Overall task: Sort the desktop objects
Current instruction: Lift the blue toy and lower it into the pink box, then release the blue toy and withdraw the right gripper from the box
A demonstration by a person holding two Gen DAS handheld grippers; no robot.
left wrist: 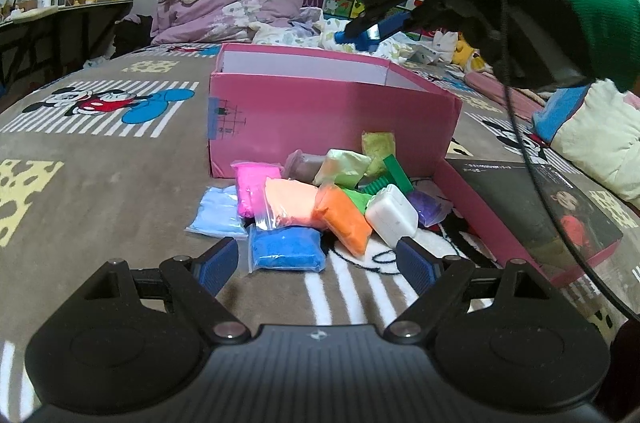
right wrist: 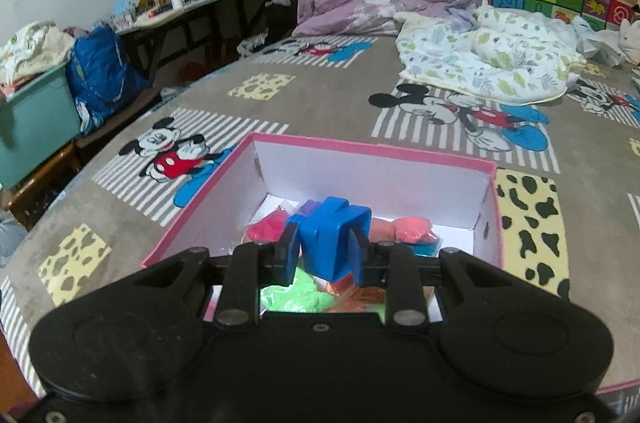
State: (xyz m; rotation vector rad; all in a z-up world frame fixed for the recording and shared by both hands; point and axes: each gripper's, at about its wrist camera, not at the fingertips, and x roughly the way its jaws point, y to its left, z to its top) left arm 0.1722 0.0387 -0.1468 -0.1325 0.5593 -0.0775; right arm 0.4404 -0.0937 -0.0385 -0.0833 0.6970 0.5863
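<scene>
A pink box stands open on the bed. In front of it lies a pile of bagged clay: blue, orange, pink, light blue, plus a white block and a green tool. My left gripper is open and empty just before the pile. My right gripper is shut on a blue plastic tool above the box, which holds clay bags. The right gripper also shows in the left wrist view.
The box lid lies to the right of the pile. A purple duvet and a leaf-print blanket lie at the far side of the bed. A table and a teal bin stand left of the bed.
</scene>
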